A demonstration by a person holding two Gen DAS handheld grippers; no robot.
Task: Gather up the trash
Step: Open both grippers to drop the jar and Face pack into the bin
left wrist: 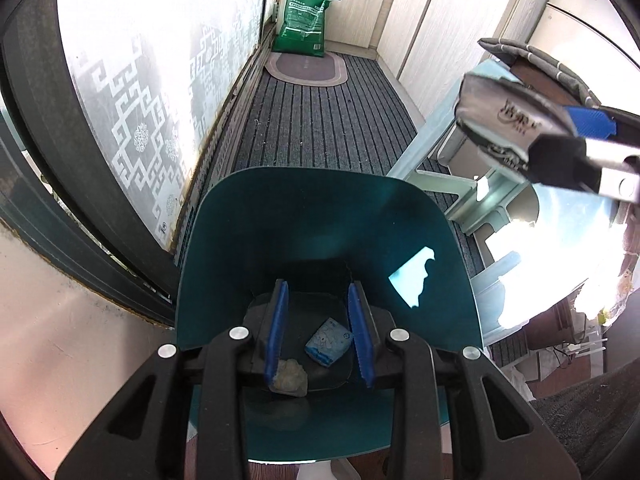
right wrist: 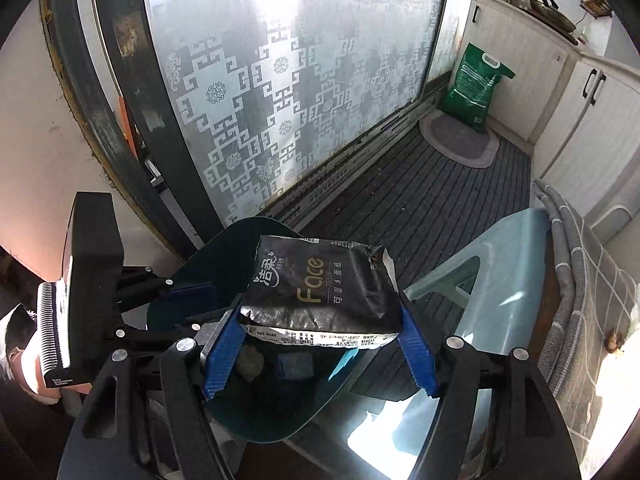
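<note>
My right gripper (right wrist: 320, 344) is shut on a black "Face" tissue pack (right wrist: 320, 292) and holds it above the teal trash bin (right wrist: 192, 268). The pack also shows in the left wrist view (left wrist: 500, 120), up at the right, held by the right gripper (left wrist: 552, 136). My left gripper (left wrist: 318, 320) is shut on the near rim of the teal bin (left wrist: 320, 216) and looks down into it. Inside the bin lie a small blue tissue packet (left wrist: 329, 341) and a crumpled grey wad (left wrist: 289, 376). Both also show in the right wrist view, the packet (right wrist: 295, 365) and the wad (right wrist: 250, 362).
A frosted patterned sliding door (right wrist: 280, 92) runs along the left. A pale plastic stool (right wrist: 480, 264) and a grey cushion (right wrist: 580, 264) stand at the right. A green sack (left wrist: 306, 20) and an oval mat (left wrist: 306, 70) lie at the far end by white cabinets (left wrist: 452, 24).
</note>
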